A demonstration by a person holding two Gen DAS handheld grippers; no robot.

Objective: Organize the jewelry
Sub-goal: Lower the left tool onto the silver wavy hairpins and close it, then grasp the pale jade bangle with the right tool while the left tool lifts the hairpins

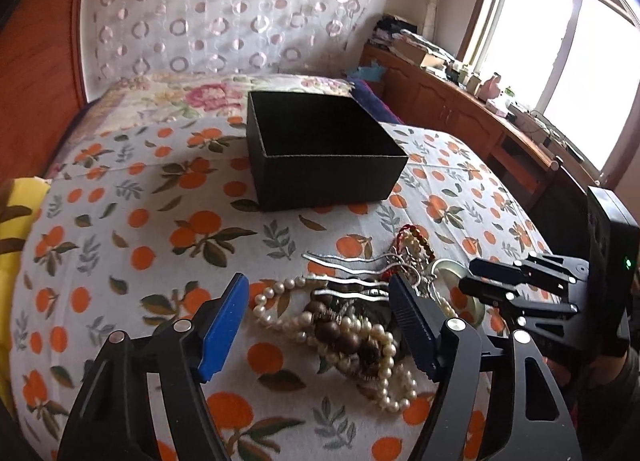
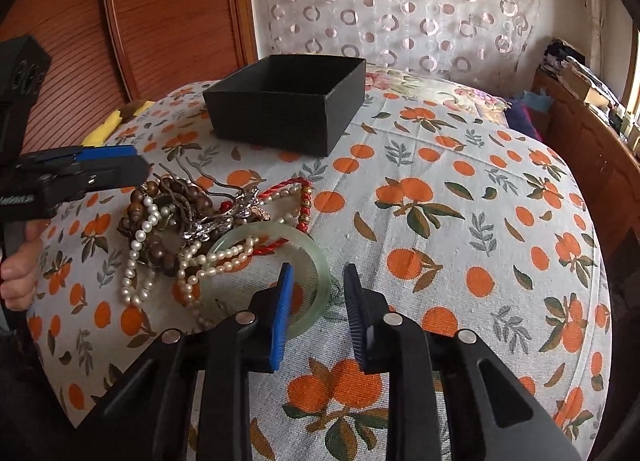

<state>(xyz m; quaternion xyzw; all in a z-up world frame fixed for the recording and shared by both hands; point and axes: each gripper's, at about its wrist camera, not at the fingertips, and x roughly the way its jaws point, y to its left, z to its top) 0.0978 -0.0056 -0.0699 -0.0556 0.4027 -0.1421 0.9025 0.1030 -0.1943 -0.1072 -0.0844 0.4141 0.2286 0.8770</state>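
Left gripper (image 1: 320, 297) jaws spread wide over the jewelry pile (image 1: 360, 325), gripping nothing; the pearl necklace (image 1: 384, 373) and wooden bead bracelet (image 1: 340, 337) lie between its fingers. Right gripper (image 2: 318, 289) narrower but parted, also gripping nothing, its tips straddling the near rim of the pale green jade bangle (image 2: 320, 281). Silver wavy hairpins (image 1: 340, 261) and red cord bracelet (image 2: 304, 201) tangled in the same pile. Black open box (image 1: 320, 149) sits apart, further up the orange-print bedspread (image 1: 140, 221), toward the headboard end.
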